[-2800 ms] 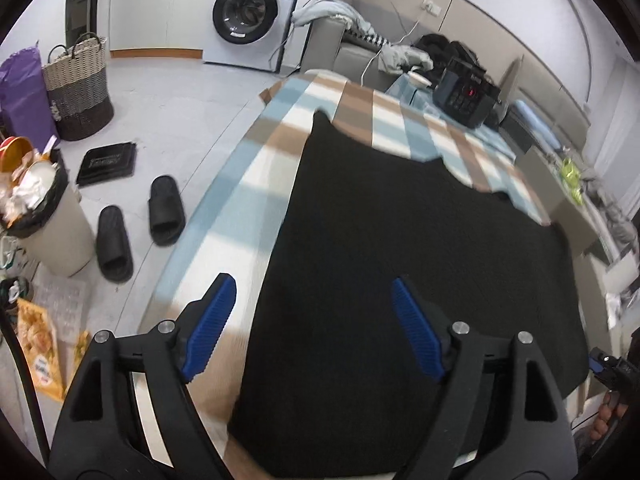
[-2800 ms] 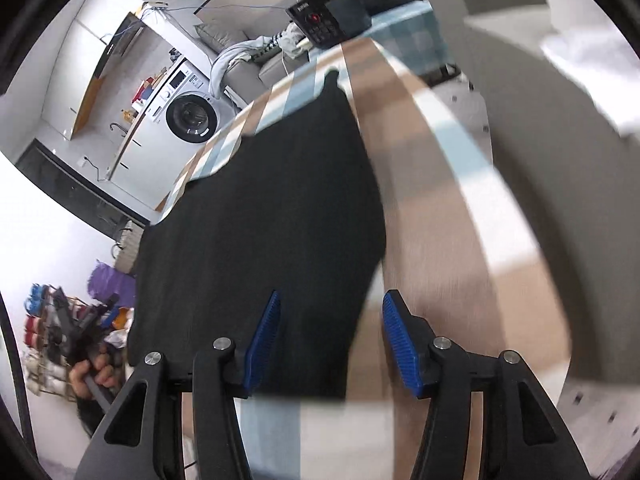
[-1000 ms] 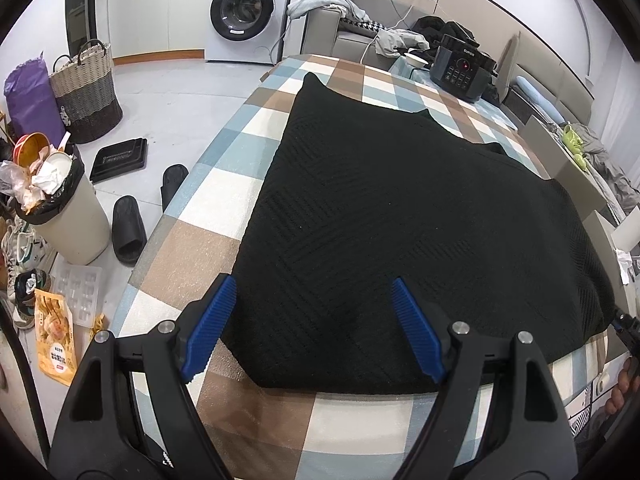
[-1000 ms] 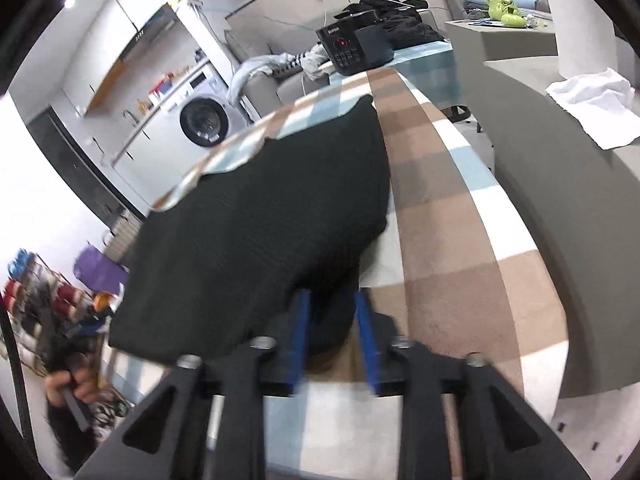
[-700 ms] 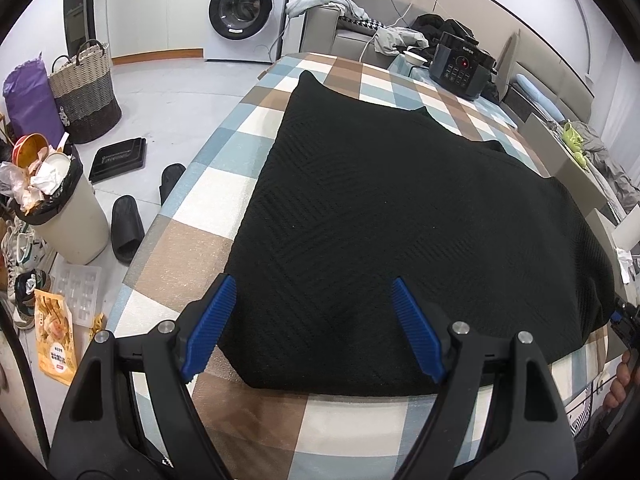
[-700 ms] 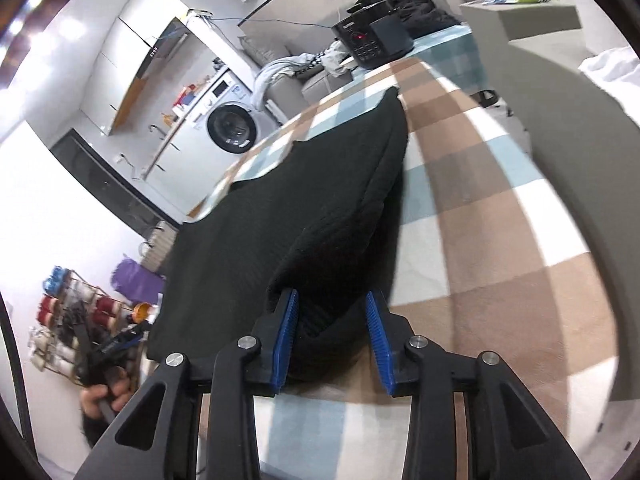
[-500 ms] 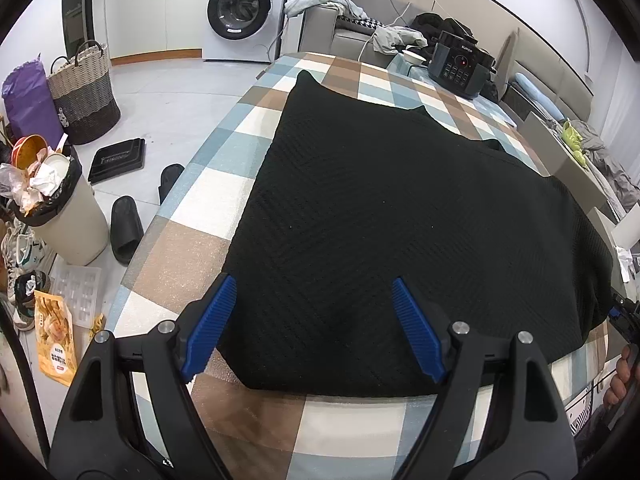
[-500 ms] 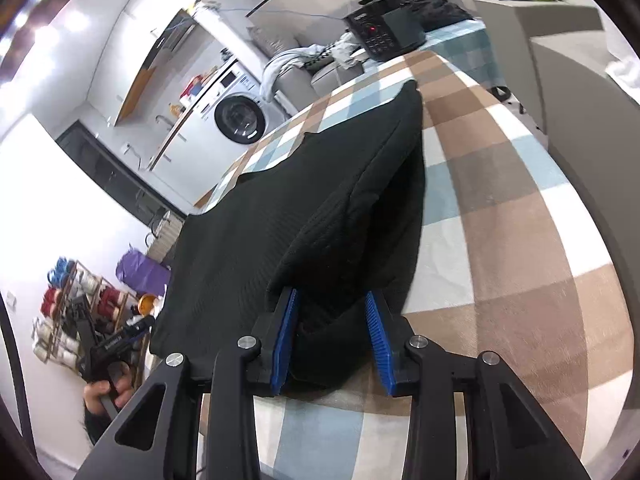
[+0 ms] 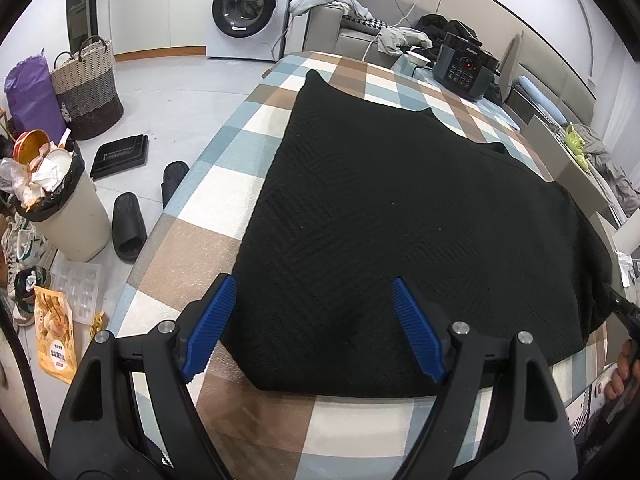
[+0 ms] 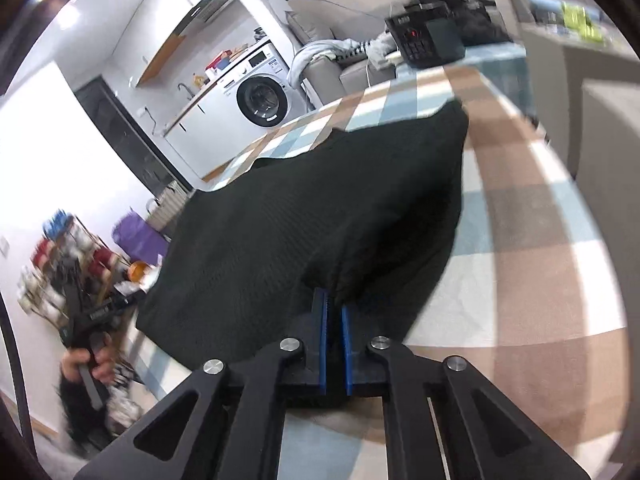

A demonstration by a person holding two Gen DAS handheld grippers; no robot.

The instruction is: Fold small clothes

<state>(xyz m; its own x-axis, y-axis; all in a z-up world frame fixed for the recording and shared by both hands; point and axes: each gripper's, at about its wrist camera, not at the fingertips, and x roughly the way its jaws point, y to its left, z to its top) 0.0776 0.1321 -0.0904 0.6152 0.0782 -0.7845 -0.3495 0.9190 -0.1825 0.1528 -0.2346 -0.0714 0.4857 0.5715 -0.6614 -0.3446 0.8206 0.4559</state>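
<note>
Right gripper (image 10: 334,312) now pinched tight on the near right corner of the black knit garment (image 9: 400,208), blue pads almost together with a thin bunch of fabric between them; jaws just closed from a looser hold around a thicker fold half a second earlier. Corner lifted off the checked worktop (image 9: 192,252), cloth tented up toward the pads at lower centre of the right wrist view. Probably the secure grasp needed before drawing that corner across for a fold. Left gripper (image 9: 312,320) spread wide at the bottom of the left wrist view, hovering over the garment's near left edge, clamping nothing. Against the earlier left wrist frames: same open stance and framing as a second ago, garment spread across the middle of the worktop, its right edge slightly more bunched.
</note>
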